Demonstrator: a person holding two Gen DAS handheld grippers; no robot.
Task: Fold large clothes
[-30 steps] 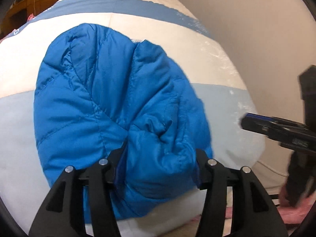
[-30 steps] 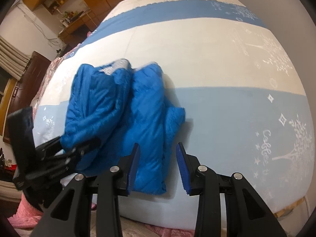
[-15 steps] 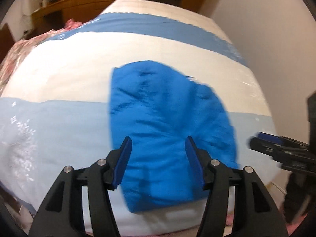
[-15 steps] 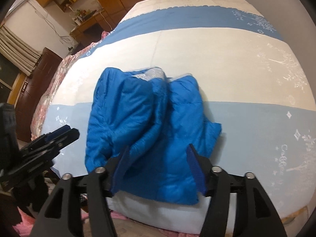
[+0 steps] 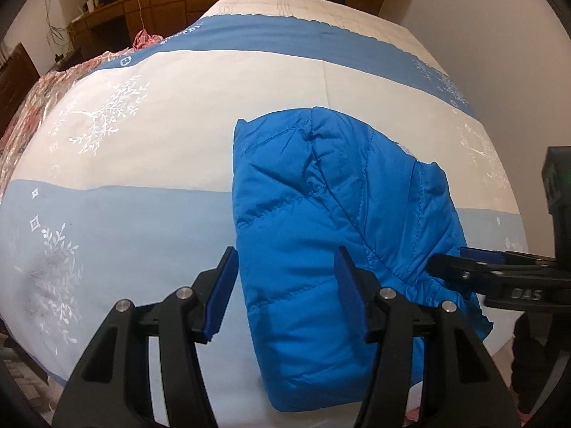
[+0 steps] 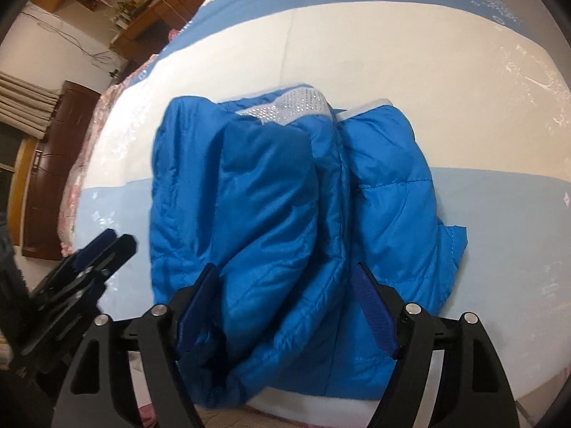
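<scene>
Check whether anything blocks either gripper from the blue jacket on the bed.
Nothing visible does. The puffy blue quilted jacket lies directly under the opening right gripper and the left gripper, on the striped bedspread.

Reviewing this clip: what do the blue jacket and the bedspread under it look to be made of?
Blue jacket: thin synthetic shell with a slight sheen, probably nylon or polyester, puffy and stitched in quilted channels, so likely padded. Its collar lining looks pale and dotted. Bedspread: matte woven cloth, possibly cotton, with printed white leaf motifs.
</scene>
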